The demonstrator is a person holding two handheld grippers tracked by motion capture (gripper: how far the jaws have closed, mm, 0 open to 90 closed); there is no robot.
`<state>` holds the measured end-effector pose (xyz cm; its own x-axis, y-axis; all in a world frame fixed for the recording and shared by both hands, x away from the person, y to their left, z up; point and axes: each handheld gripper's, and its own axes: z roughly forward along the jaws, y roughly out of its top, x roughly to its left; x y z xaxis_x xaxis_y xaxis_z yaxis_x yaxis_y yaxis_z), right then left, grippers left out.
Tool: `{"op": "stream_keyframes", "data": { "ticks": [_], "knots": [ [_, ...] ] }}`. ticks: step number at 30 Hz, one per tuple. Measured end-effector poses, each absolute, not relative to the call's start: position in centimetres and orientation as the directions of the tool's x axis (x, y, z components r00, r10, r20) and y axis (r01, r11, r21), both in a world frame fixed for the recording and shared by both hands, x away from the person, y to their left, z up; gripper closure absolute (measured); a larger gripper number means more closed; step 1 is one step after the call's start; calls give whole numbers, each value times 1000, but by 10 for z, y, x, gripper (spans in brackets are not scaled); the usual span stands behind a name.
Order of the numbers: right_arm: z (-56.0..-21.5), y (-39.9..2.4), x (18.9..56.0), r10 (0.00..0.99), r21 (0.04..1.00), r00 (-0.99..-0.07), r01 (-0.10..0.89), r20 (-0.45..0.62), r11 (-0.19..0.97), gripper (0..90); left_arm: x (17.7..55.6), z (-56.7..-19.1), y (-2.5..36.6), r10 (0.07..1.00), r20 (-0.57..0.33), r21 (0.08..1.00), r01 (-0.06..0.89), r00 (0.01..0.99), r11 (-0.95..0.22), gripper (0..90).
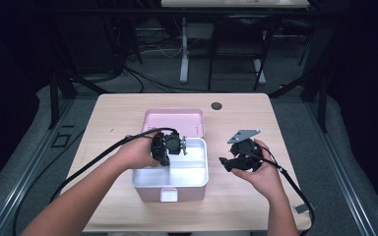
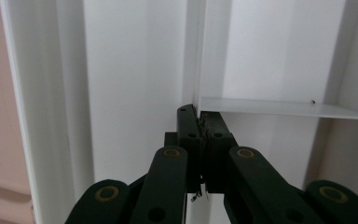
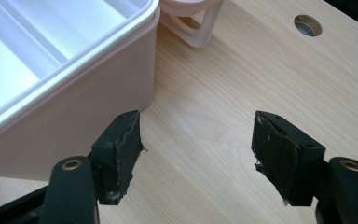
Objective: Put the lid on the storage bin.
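An open pink box (image 1: 170,191) stands mid-table, its lid (image 1: 173,120) tipped back behind it. Inside sits a white tray (image 1: 193,173) split by thin divider walls (image 2: 270,107). My left gripper (image 1: 169,149) points down into the tray's back left part. In the left gripper view its jaws (image 2: 200,117) are pressed together where two dividers meet, with the edge of the upright divider running in between the pads. My right gripper (image 1: 229,164) is held just right of the box, above the tabletop. Its jaws (image 3: 196,149) stand open with nothing between them, beside the box wall (image 3: 74,107).
The light wooden table (image 1: 246,196) has a round cable hole (image 1: 216,105) near its back edge. The lid's pale handle loop (image 3: 193,32) lies on the wood behind the box. Black cables trail from both grippers off the front. Dark frames and chairs stand beyond the table.
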<state>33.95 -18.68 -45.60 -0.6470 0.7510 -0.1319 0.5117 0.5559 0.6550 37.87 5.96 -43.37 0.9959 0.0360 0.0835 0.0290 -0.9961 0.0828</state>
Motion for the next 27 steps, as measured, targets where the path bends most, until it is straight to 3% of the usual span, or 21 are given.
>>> {"op": "stream_keyframes", "data": {
  "ticks": [13, 27],
  "knots": [
    [-458, -187, 342, 758, 659, -640, 517, -127, 547, 325, 379, -440, 55, 95, 77, 58, 90, 993, -994, 859],
    [-461, -186, 349, 769, 672, -625, 514, -132, 533, 340, 380, -440, 54, 76, 66, 56, 73, 995, -996, 861]
  ]
}}
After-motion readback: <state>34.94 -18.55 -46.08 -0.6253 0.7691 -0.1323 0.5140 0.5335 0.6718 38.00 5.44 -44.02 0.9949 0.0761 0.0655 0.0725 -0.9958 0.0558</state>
